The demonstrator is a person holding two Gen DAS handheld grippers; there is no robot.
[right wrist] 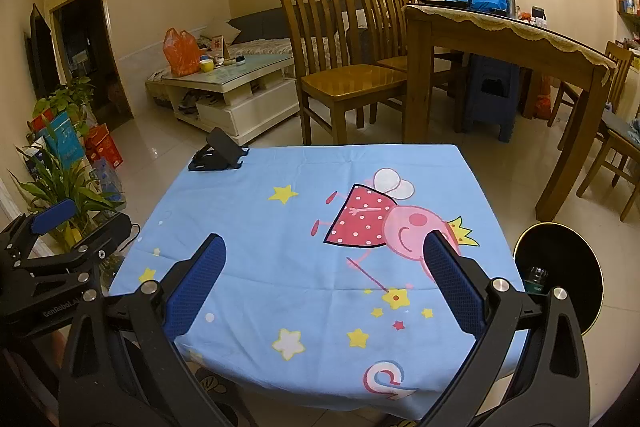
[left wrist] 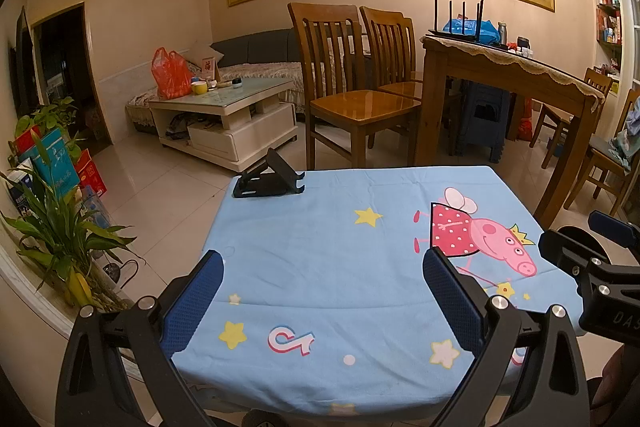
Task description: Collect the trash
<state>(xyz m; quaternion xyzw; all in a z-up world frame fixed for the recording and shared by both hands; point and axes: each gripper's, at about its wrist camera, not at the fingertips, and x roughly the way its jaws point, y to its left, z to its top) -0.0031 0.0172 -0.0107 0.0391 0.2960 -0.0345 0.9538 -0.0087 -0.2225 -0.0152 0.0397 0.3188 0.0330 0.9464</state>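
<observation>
No loose trash shows on the blue cartoon-print tablecloth (left wrist: 320,235) in either view. My left gripper (left wrist: 326,283) hovers open over the cloth's near edge, with nothing between its blue pads (left wrist: 200,299). My right gripper (right wrist: 324,267) is also open and empty above the cloth, to the right of the left gripper (right wrist: 100,213). Its side shows at the right edge as the right gripper (left wrist: 568,231). A round black bin with a gold rim (right wrist: 572,255) stands just off the table's right side. A dark bottle-like item (right wrist: 536,277) lies inside it.
A black phone stand (left wrist: 268,179) sits at the cloth's far left corner. Beyond are wooden chairs (left wrist: 352,95), a wooden dining table (left wrist: 508,67) and a white coffee table (left wrist: 224,115) with an orange bag. Potted plants (left wrist: 60,227) line the left.
</observation>
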